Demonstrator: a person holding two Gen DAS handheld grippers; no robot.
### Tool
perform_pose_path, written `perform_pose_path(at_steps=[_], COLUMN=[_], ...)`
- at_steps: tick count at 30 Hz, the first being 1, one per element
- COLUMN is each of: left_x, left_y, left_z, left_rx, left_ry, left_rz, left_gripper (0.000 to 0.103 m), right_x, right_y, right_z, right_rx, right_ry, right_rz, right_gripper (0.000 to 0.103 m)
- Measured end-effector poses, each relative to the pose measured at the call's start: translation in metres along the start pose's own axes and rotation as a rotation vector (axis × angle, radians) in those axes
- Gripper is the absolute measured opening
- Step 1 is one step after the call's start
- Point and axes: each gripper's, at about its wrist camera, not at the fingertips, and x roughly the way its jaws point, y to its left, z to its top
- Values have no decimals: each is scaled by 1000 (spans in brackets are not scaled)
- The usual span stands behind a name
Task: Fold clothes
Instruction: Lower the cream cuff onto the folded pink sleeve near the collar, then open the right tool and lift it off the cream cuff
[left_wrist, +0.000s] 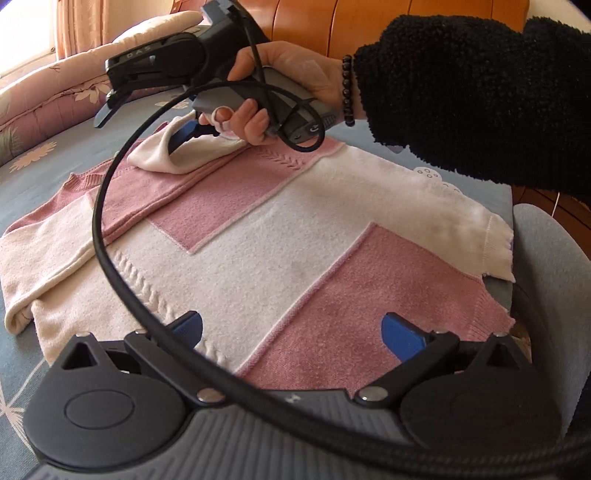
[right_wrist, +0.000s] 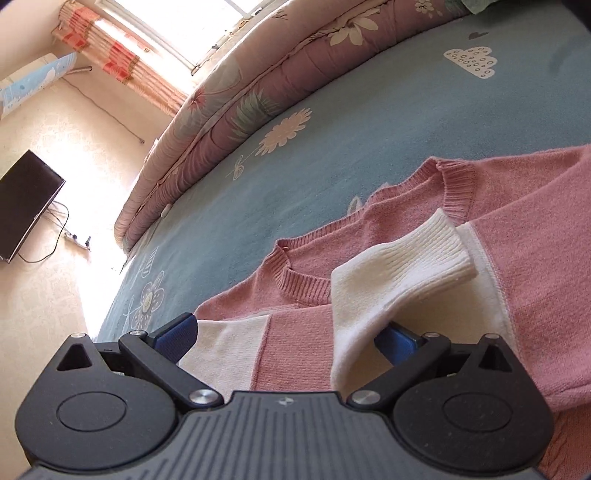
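A pink and white knit sweater (left_wrist: 258, 229) lies flat on the blue bedsheet (left_wrist: 33, 184), with one pink sleeve (left_wrist: 155, 195) folded across its chest. My left gripper (left_wrist: 295, 332) hangs open just above the hem, with nothing between its fingers. In the left wrist view a hand (left_wrist: 291, 74) holds the other gripper over the sleeve's white cuff (left_wrist: 159, 155), one blue finger (left_wrist: 184, 133) tucked inside it. In the right wrist view my right gripper (right_wrist: 288, 336) is open, and the cuff (right_wrist: 406, 258) drapes over its right finger (right_wrist: 397, 338) above the sweater (right_wrist: 535, 277) and its neckline.
A rolled floral quilt (left_wrist: 55, 96) (right_wrist: 229, 110) runs along the far side of the bed. A wooden headboard (left_wrist: 369, 22) stands behind. A black cable (left_wrist: 110, 258) loops across the left wrist view. A black fuzzy sleeve (left_wrist: 461, 92) reaches in from the right. A grey cushion (left_wrist: 546, 258) sits past the bed's edge.
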Motion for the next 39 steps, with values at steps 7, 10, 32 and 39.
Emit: perform_pose_path(at_steps=[7, 10, 32, 39], left_x=[4, 2, 0, 2], left_y=[-10, -10, -13, -7], left_z=[-1, 0, 5, 6], left_rx=[40, 36, 59, 32], left_ry=[29, 23, 4, 3], left_rz=[-7, -9, -99, -90], left_gripper=[102, 102, 102, 102], right_x=[37, 29, -141, -173], right_y=[63, 67, -95, -112], right_z=[-31, -31, -15, -35], right_rx=[-328, -362, -63, -184], right_ry=[255, 224, -199, -196], right_rz=[-13, -44, -393, -696], right_gripper=[103, 103, 103, 103])
